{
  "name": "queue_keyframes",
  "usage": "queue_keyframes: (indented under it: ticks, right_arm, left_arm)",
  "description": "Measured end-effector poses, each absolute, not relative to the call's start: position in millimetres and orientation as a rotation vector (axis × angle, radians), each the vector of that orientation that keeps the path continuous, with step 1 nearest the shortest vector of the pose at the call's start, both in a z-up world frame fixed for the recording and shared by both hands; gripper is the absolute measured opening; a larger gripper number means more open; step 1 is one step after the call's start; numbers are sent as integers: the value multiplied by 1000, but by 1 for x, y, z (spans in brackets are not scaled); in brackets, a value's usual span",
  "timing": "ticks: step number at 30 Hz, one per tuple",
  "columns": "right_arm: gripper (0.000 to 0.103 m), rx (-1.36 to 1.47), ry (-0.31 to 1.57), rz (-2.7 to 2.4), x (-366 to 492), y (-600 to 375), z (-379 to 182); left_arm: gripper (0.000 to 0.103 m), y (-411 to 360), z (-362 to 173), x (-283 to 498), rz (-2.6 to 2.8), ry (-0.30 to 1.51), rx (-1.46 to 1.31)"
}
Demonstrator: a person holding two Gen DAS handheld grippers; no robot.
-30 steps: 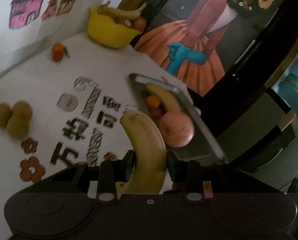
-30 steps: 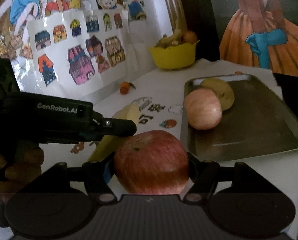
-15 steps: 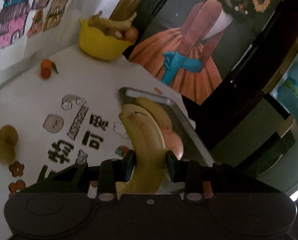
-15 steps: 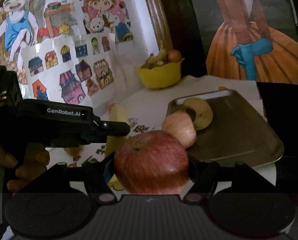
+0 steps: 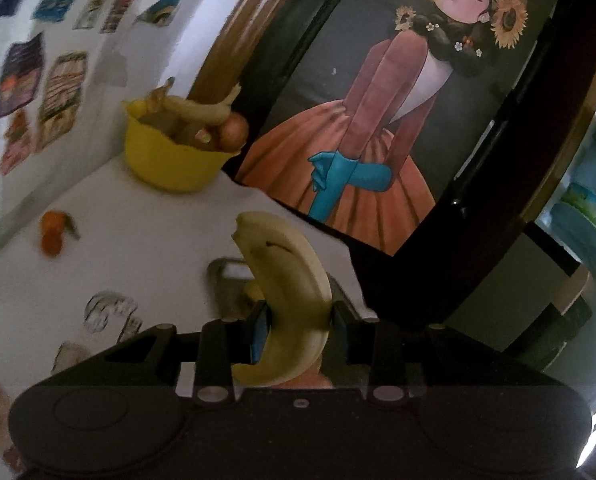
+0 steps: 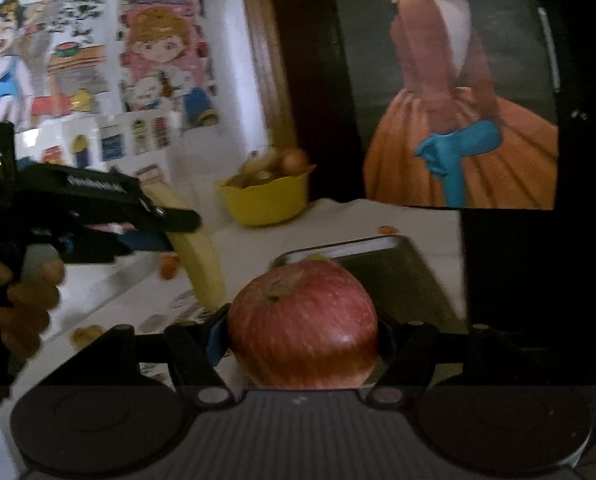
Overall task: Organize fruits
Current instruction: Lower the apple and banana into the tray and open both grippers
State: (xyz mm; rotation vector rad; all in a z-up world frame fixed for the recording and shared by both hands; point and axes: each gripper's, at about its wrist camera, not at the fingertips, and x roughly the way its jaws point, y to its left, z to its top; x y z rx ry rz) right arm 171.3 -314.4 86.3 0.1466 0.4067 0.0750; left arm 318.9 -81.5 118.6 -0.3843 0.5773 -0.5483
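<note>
My left gripper (image 5: pixel 298 330) is shut on a yellow banana (image 5: pixel 285 280) and holds it up in the air over the white table. It also shows from the side in the right wrist view (image 6: pixel 169 220), with the banana (image 6: pixel 197 264) hanging from it. My right gripper (image 6: pixel 302 332) is shut on a red apple (image 6: pixel 302 320), held above the near end of the metal tray (image 6: pixel 402 268). The tray (image 5: pixel 225 276) is mostly hidden behind the banana in the left wrist view.
A yellow bowl (image 5: pixel 169 160) with bananas and an onion-like fruit stands at the back of the table by the wall; it also shows in the right wrist view (image 6: pixel 265 200). A small orange (image 5: pixel 51 234) lies left of the tray. A large framed picture (image 5: pixel 378 120) stands behind.
Both grippers have risen and tilted upward with their fruit. The table, tray and the apple and banana on it have dropped low or out of view.
</note>
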Motion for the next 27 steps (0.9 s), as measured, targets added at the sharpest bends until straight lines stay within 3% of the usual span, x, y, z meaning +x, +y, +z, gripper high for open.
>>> queue_keyframes:
  ticks: [27]
  right_arm:
    - [72,113,525,-21,254,-356,42]
  left_arm:
    - [36,-186,89,431,-626,759,-293]
